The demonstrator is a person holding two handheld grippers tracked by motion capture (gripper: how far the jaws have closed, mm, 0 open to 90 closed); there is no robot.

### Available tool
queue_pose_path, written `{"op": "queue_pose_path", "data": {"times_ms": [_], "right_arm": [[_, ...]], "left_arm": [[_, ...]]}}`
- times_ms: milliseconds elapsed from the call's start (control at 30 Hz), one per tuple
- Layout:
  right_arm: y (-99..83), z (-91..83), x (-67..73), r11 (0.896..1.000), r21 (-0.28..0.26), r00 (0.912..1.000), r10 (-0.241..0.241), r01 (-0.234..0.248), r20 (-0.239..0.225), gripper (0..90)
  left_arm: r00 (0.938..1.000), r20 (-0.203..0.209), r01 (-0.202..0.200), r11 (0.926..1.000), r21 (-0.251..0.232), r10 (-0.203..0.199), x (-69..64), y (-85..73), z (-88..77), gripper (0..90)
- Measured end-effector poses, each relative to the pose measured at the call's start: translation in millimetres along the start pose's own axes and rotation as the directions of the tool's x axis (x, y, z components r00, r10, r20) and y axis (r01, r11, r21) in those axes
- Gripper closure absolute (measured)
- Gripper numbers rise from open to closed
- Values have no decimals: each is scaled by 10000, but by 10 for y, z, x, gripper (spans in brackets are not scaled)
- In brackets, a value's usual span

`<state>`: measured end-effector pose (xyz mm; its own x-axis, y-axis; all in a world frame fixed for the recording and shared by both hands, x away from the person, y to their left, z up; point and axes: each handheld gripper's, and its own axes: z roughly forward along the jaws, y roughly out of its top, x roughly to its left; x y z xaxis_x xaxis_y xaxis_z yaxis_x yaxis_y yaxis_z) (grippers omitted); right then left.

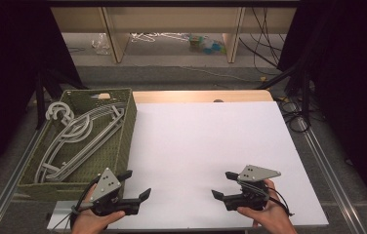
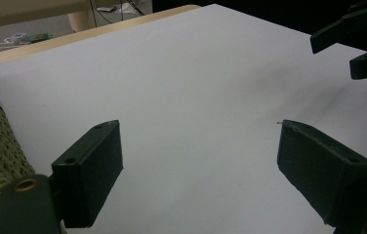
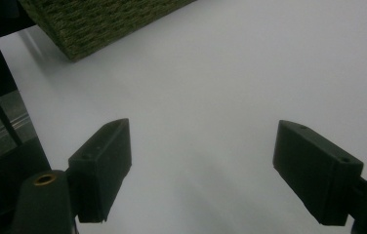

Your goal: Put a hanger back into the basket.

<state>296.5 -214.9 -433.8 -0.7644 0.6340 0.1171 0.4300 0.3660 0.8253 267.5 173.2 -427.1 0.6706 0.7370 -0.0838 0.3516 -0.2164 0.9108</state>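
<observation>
Both grippers are held low over the white table top (image 1: 206, 141) near its front edge, with nothing between their jaws. My left gripper (image 1: 137, 183) is open and points right, just past the basket's near corner. In the left gripper view its jaws stand wide apart around the left gripper (image 2: 198, 131) midpoint, over bare white surface. My right gripper (image 1: 220, 184) is open and points left, facing the other one. The right gripper (image 3: 203, 129) also shows wide-apart jaws over bare table. The right gripper's two black jaw tips appear far off in the left gripper view (image 2: 352, 44).
A green woven basket (image 1: 125, 141) stands on the table's left side and holds several pale plastic hangers (image 1: 76, 136). Its corner (image 3: 98, 24) shows in the right gripper view. Metal rails run along both table sides. Shelving legs and cables lie on the floor beyond.
</observation>
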Motion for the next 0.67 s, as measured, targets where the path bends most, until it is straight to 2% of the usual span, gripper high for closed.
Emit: {"op": "queue_pose_path", "data": {"times_ms": [333, 500, 667], "right_arm": [[-9, -25, 5, 9998, -219, 9999, 37, -34, 123, 196], [-12, -17, 3, 9995, -292, 9999, 117, -115, 80, 189], [-8, -20, 6, 9997, -231, 9999, 43, -40, 157, 190]], "left_arm": [[10000, -53, 11, 10000, -76, -12, 13, 2, 4, 165], [10000, -54, -17, 10000, 54, 18, 6, -3, 10, 166], [10000, -80, 47, 10000, 23, -47, 15, -5, 8, 166]]}}
